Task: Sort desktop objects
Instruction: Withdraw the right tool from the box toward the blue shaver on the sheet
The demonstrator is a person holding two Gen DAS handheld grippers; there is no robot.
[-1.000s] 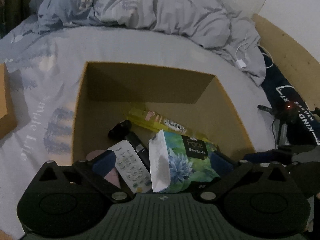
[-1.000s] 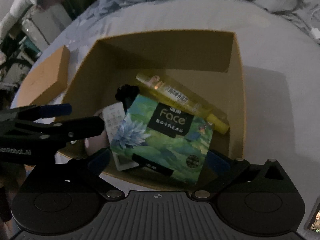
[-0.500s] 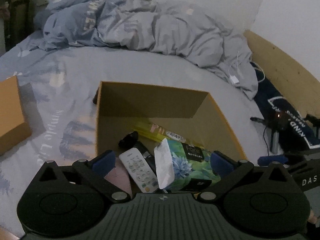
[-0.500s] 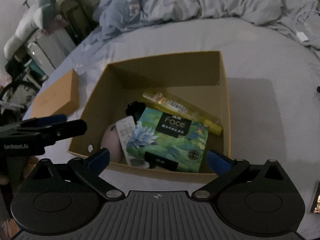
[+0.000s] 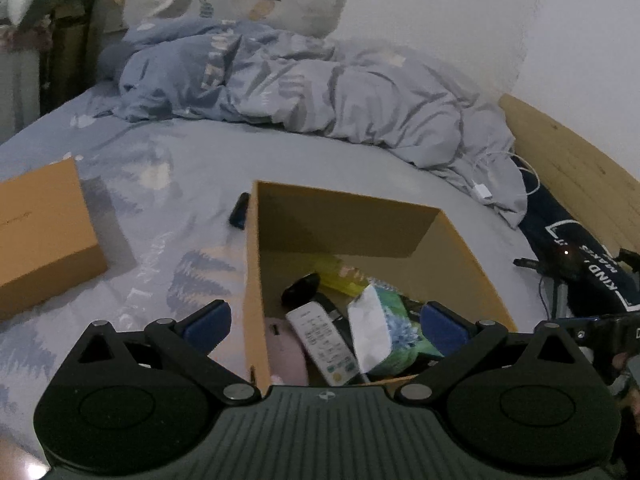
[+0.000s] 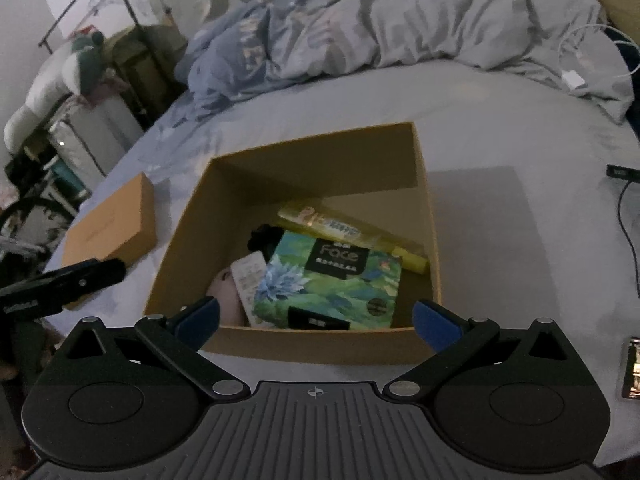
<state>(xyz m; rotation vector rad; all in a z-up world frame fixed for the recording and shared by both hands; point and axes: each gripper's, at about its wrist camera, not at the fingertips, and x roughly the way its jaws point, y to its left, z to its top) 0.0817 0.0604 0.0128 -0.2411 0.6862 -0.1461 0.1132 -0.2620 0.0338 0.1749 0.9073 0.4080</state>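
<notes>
**Both claws spread wide above the filled box**

Left gripper (image 5: 324, 322) and right gripper (image 6: 316, 318) gape empty. The open brown cardboard box (image 6: 430, 216) holds the green floral tissue pack (image 6: 332, 284) — white remote (image 6: 250, 276) at its 9 o'clock, yellow tube (image 6: 352, 234) at 12.

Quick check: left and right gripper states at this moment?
Left gripper: open, holding nothing.
Right gripper: open, holding nothing.

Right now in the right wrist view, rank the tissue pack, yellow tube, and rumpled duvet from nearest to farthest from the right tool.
1. Tissue pack, front of the box, just ahead of the right tool.
2. Yellow tube, behind the pack.
3. Rumpled duvet, far end of the bed.
</notes>
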